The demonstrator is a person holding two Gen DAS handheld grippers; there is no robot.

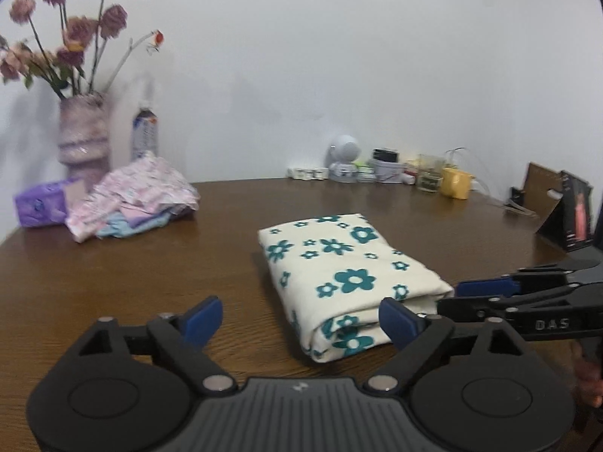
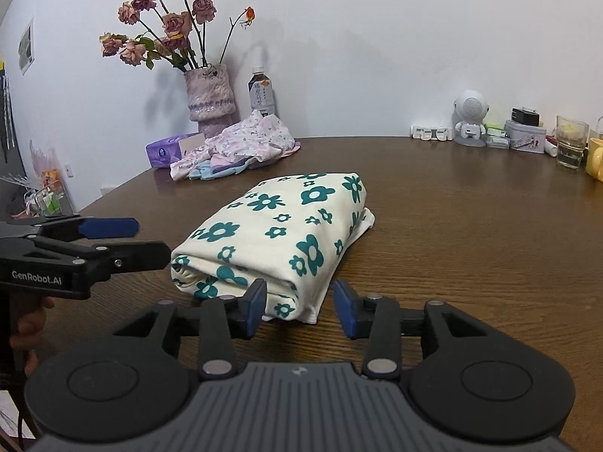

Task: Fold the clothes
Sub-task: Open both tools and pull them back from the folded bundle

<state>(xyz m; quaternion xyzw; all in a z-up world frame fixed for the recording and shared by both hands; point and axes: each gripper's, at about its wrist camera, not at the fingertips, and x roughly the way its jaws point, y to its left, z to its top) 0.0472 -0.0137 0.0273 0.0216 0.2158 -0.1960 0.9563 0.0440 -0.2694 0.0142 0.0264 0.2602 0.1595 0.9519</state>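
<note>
A folded cream cloth with teal flowers [image 1: 339, 275] [image 2: 279, 226] lies in the middle of the brown wooden table [image 1: 132, 282] [image 2: 471, 226]. My left gripper [image 1: 301, 320] stands wide open just before the cloth's near left end; its right pad overlaps the cloth's rolled edge. My right gripper [image 2: 300, 309] is open around the cloth's near right corner, the left pad at the fabric, the right pad apart from it. Each gripper shows in the other's view: the right gripper [image 1: 463, 295] at the cloth's right, the left gripper [image 2: 150, 239] at its left.
A loose pile of pink and blue clothes [image 1: 135, 199] [image 2: 241, 143] sits at the back left beside a purple tissue pack [image 1: 37, 207], a vase of dried roses [image 2: 209, 98] and a bottle [image 2: 260, 92]. Along the back wall stand a small white robot figure [image 2: 471, 118], tins, a glass and a yellow mug [image 1: 456, 182].
</note>
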